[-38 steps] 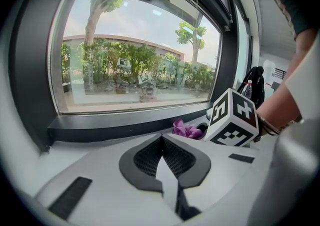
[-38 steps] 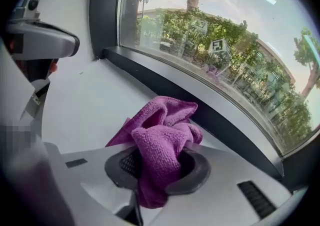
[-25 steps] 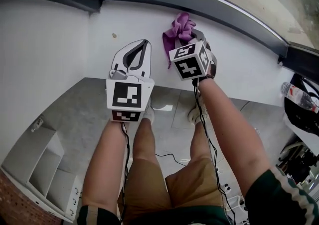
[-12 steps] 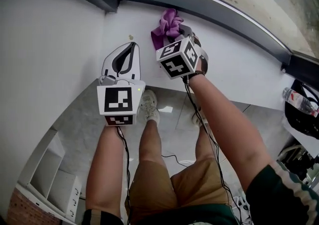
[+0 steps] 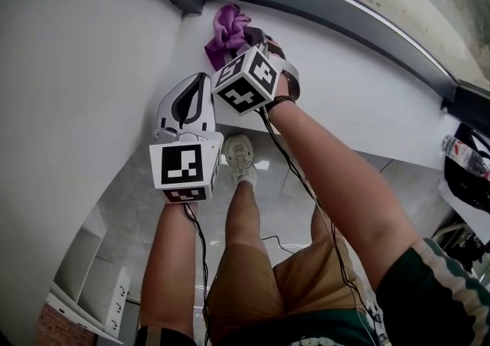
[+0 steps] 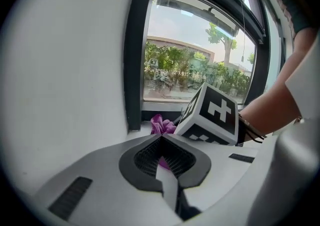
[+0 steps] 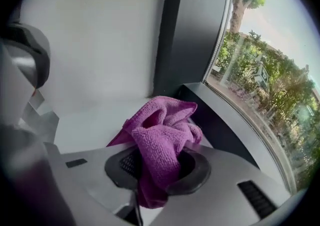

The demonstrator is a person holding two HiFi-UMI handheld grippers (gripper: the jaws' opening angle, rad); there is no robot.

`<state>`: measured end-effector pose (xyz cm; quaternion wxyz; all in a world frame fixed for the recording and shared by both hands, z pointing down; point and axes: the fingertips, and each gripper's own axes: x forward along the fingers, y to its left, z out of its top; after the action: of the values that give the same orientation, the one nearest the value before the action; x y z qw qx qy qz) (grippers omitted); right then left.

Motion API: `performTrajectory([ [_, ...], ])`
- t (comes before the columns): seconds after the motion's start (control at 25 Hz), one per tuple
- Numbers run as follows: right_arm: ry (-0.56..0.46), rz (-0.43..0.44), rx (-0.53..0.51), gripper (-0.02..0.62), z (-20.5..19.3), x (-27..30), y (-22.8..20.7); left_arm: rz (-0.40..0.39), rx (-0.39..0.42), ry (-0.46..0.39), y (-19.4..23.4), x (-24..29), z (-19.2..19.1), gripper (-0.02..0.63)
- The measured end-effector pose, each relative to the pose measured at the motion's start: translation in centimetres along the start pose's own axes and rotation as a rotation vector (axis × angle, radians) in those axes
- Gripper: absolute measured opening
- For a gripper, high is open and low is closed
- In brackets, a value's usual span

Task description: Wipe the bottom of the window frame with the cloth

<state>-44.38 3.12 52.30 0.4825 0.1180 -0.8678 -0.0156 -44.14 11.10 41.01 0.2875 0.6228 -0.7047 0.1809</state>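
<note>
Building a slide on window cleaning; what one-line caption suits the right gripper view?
Right gripper clamps a purple cloth over the white sill, at the corner of the dark window frame.

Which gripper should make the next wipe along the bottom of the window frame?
Right. The right gripper is shut on the purple cloth, at the left corner beside the window frame. The left gripper is shut, empty and held back from the frame.
</note>
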Motion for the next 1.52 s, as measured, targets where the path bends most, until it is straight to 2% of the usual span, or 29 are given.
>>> performTrajectory([
  [0.4,-0.036,0.029,-0.012,0.1,0.4,-0.4,1.1,0.049,-0.018,0.026,2.7,-1.2,-1.8,0.006],
  [0.72,-0.05,0.108,-0.039,0.1,-1.8,-2.5,5.8,0.038,-0.016,0.05,1.0,-2.7,-3.2,0.006],
  [0.92,-0.048,0.125,-0.056,0.1,-3.2,-3.5,8.0,0.001,0.029,0.104,-0.6,-3.2,-5.2,0.006],
  [1.16,-0.043,0.155,-0.09,0.1,-3.5,-3.6,7.8,-0.009,0.043,0.126,-2.0,-3.2,-5.7,0.006],
  [1.52,0.019,0.16,-0.049,0.101,-8.9,-6.2,3.9,-0.056,0.078,0.15,-6.0,-1.4,-5.5,0.006],
])
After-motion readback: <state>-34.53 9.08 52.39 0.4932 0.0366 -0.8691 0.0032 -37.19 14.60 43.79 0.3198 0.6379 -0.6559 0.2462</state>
